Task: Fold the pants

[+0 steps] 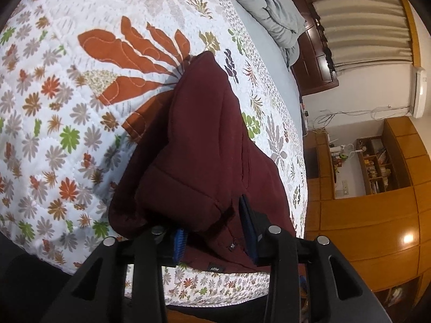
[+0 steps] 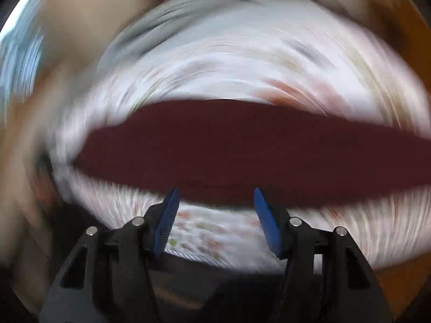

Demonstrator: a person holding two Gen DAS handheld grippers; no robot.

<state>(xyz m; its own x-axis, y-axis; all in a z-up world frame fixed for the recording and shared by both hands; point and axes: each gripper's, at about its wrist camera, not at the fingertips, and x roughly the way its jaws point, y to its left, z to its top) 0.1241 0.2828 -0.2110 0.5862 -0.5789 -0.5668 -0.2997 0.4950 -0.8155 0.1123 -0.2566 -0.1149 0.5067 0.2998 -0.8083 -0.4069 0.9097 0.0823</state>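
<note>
Blue-padded fingers of the left gripper (image 1: 214, 235) are sitting nearest the lens, and the maroon pants (image 1: 204, 145) are lying bunched between them, a folded cuff or hem resting just ahead of the left pad while the right pad is standing slightly clear of the cloth. Those jaws are standing at a narrow gap, and the pads are not visibly pressing; the garment appears to be resting on the floral quilt (image 1: 54, 107) under its own weight. Ahead of the jaws the pants are running away in a doubled, ridged heap rather than a flat stack. In the right wrist view the right gripper (image 2: 215, 215) is showing its jaws spread wide with nothing between them, the pants (image 2: 242, 150) lying as a dark band just beyond the fingertips. By judgement, a fold is being set down and let go; the bundle is looking only partly tidy. The next move is likely calling for both grippers to clear the cloth without dragging it, then to retake an edge and lay the raised part flat. Hard to assess: the right view is smearing heavily, so no seams or edges are readable there; the left view is cutting off the near waistband behind the gripper body, and whether any layer is snagging on the left pad cannot be told.
</note>
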